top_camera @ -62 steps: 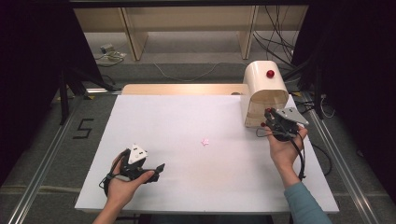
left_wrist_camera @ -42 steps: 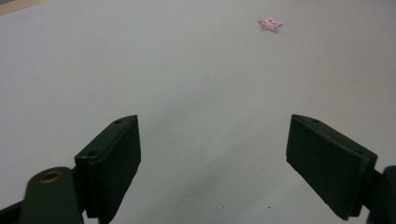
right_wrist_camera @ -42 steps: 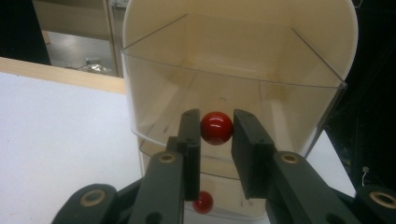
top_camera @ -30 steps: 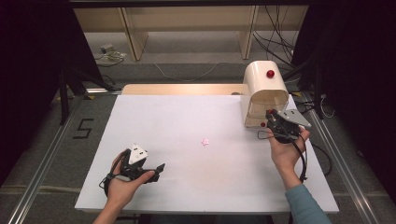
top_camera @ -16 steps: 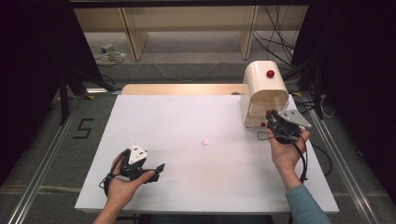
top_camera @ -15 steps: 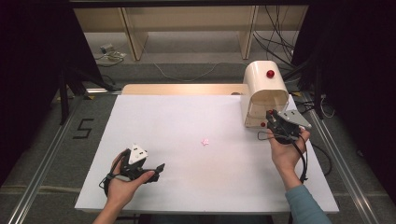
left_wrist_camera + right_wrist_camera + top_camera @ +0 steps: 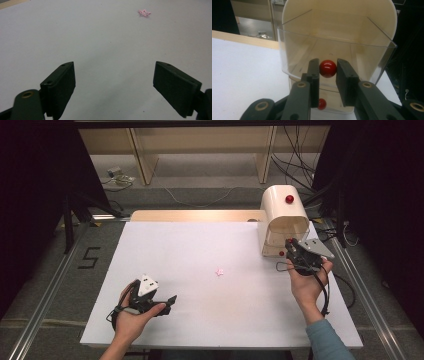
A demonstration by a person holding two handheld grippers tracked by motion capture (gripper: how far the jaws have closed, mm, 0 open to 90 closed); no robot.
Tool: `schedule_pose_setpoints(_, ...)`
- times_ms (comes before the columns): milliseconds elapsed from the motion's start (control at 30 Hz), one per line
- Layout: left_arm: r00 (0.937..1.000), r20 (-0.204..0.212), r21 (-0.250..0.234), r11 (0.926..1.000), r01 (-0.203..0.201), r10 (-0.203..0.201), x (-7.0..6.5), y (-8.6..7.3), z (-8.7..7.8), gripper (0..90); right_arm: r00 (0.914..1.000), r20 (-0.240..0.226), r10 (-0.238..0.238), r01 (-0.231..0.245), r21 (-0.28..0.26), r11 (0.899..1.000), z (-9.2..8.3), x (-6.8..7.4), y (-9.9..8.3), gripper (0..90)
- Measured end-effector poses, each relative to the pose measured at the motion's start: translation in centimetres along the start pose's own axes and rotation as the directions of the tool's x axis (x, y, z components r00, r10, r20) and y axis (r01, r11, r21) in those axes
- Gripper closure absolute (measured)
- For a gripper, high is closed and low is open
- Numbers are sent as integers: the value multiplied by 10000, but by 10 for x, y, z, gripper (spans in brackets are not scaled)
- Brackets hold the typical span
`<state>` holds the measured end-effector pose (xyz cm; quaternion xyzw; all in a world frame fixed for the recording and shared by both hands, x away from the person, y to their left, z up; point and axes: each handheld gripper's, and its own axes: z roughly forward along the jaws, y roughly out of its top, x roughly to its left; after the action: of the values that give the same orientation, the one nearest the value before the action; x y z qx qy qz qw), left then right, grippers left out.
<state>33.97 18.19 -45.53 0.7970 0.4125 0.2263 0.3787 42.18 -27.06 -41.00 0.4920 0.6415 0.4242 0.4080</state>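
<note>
Nothing has shifted over the last two seconds: the right gripper still pinches the red knob on the clear drawer of the cream box at the table's far right corner. The left gripper rests spread near the front left edge. The pull has likely not begun.

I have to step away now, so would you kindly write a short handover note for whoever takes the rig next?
Right gripper: shut on the red knob of the clear drawer at the front of the cream box, at the table's far right. The drawer looks partly pulled out and seems empty.
Left gripper: open, holding nothing, low over the table's near left.
A small pink star lies mid-table, untouched.
A second red knob sits lower on the box, and a third on its top.
Done: knob gripped.
Left: probably moving the drawer; possibly the star.
</note>
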Motion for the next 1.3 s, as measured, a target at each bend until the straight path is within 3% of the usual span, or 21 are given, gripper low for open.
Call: schedule_pose_setpoints(1300,10000,-18,-42,10000,-5,5,-1,0,0,180,10000,0,-36,36,-55,10000,-8,1,0,739)
